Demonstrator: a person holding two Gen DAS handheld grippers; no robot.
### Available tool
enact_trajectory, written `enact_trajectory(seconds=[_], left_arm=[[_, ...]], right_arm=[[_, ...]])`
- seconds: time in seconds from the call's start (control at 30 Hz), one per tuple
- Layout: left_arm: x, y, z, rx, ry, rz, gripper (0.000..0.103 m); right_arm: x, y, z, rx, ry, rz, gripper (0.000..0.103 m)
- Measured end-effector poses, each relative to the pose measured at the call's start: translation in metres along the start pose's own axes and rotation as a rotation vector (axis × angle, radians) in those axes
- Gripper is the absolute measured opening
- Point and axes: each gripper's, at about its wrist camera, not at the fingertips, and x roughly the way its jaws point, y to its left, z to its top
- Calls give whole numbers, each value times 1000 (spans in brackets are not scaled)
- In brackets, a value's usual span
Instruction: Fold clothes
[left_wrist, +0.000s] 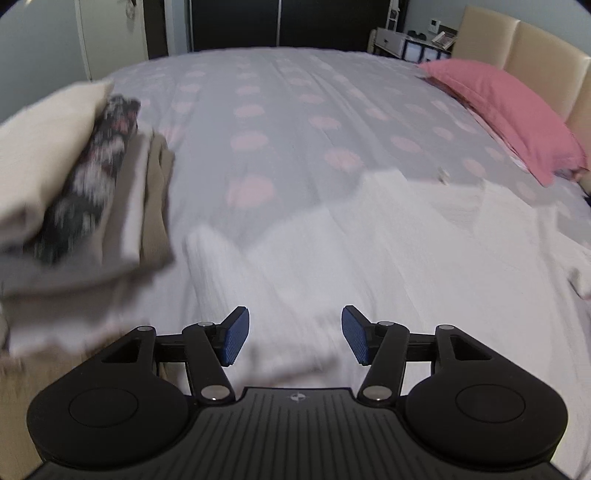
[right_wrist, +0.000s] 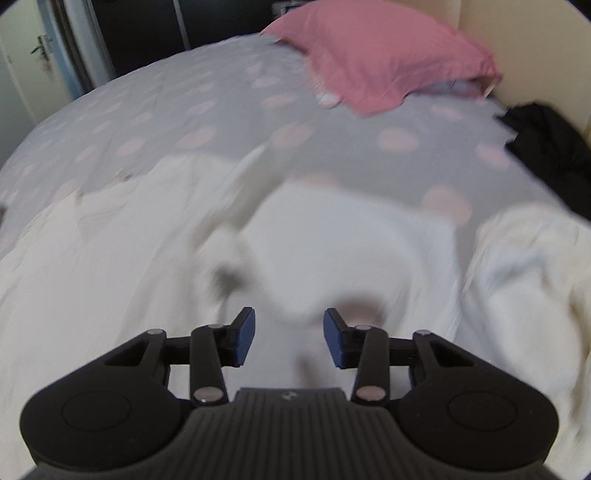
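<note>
- The bed (left_wrist: 295, 110) carries a grey cover with pink dots; a pink pillow (left_wrist: 509, 114) lies at its head against a beige headboard (left_wrist: 532, 62).
- Beyond the bed's far edge stand dark wardrobe doors (left_wrist: 277, 22), with a white door (right_wrist: 26, 55) off to the far left side.
- A shelf unit (left_wrist: 406, 42) with boxes stands past the bed's far corner, beside the headboard.
- A pile of folded clothes (left_wrist: 77, 192) in cream, dark floral and beige sits at the bed's left edge.
- A white garment (left_wrist: 369, 251) is spread on the near part of the bed; it is blurred, with a folded-over panel (right_wrist: 343, 236) ahead of the right tool.
- A crumpled cream cloth (right_wrist: 524, 266) lies on the bed's right side, and a black garment (right_wrist: 546, 144) lies near the pillow end by the wall.
- The left tool (left_wrist: 294, 336) hangs over the white garment, blue pads wide apart, holding nothing.
- The right tool (right_wrist: 289, 338) hangs over the same garment, pads also spread apart and empty.
</note>
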Motion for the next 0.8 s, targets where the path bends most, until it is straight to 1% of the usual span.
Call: enact_trajectory(seconds=[0.13, 0.23, 0.33, 0.43, 0.5, 0.57, 0.67, 0.73, 0.8], left_arm=[[-16, -9, -42, -14, 59, -66, 54], [-26, -19, -70, 8, 96, -95, 54], [-38, -27, -87, 21, 125, -105, 54], [-45, -32, -106, 13, 175, -124, 54], [-48, -35, -119, 13, 210, -134, 54], [-48, -38, -134, 22, 250, -129, 54], [-49, -43, -152, 41, 295, -129, 54], [-50, -44, -162, 52, 320, -124, 54], [-49, -45, -172, 56, 352, -120, 54]], right_arm=[[-15, 26, -40, -47, 83, 84, 36], [-27, 43, -70, -110, 155, 123, 34], [-36, 51, -97, -162, 220, 124, 34], [-41, 47, -121, -183, 297, 91, 32], [-43, 44, -130, -191, 328, 72, 30], [-44, 42, -135, -199, 347, 67, 24], [-43, 38, -143, -201, 380, 69, 24], [-39, 36, -149, -192, 420, 90, 24], [-37, 35, -153, -197, 439, 94, 25]])
